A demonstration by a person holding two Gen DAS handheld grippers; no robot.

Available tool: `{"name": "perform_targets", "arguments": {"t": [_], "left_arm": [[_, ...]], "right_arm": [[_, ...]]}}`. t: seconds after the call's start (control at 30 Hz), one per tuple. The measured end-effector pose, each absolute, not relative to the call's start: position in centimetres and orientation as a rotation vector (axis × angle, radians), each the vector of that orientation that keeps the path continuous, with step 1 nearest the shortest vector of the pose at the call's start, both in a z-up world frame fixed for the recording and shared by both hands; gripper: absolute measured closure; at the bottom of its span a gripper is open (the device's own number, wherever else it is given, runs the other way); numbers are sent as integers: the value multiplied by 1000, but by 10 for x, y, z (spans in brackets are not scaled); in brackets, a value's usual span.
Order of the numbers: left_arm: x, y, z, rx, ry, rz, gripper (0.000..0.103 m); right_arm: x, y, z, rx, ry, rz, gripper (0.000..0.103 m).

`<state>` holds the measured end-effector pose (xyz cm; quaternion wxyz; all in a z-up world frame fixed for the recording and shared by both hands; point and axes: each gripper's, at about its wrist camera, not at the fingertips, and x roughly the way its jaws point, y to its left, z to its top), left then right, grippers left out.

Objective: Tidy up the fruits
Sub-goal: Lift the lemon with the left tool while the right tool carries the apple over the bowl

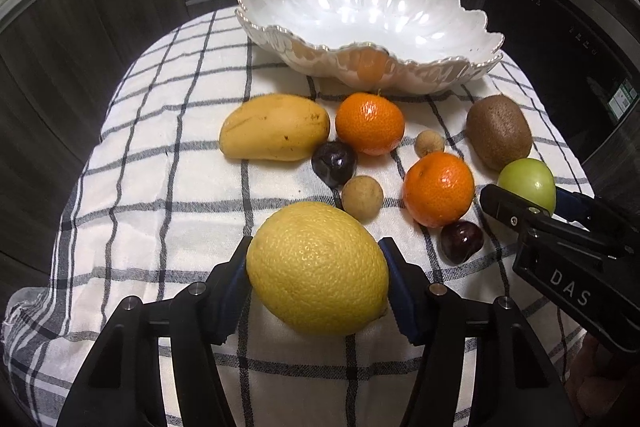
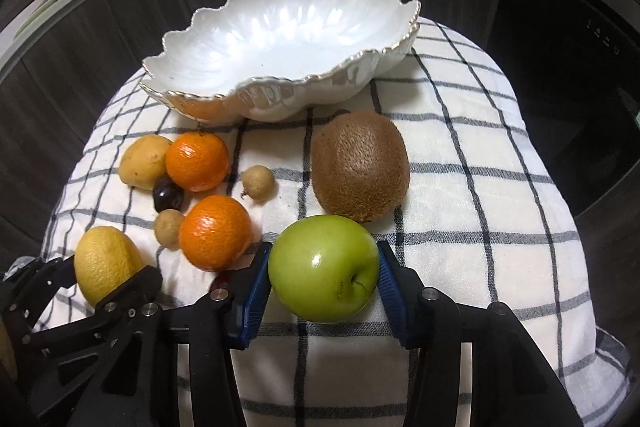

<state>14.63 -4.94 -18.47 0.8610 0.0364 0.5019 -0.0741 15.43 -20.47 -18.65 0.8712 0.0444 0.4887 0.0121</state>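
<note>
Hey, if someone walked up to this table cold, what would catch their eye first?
Probably the two clamped fruits up front: the left gripper shut on the lemon, the right gripper shut on the green apple. Behind them, the scalloped white bowl sits empty on the checked cloth.

two tangerines (image 1: pixel 369 123), two longans (image 1: pixel 362 197), two plums (image 1: pixel 334 158), one bowl (image 1: pixel 368 27).

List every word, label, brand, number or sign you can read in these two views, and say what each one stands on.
"DAS": white letters on the black body of the right hand-held gripper, seen from the left wrist view.
Green and white sticker on the dark appliance at the right edge: too small and blurred to read.
Pale marks on the appliance panel: too small to read.
</note>
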Motion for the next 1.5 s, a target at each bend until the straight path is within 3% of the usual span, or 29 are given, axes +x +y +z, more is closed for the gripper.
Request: {"name": "perform_targets", "arguments": {"t": [0.8, 1.5], "left_arm": [[147, -43, -118, 89, 875, -135, 43], [224, -59, -64, 113, 760, -203, 43]], "right_arm": [[145, -200, -117, 67, 892, 25, 52], [214, -209, -65, 45, 780, 16, 52]]}}
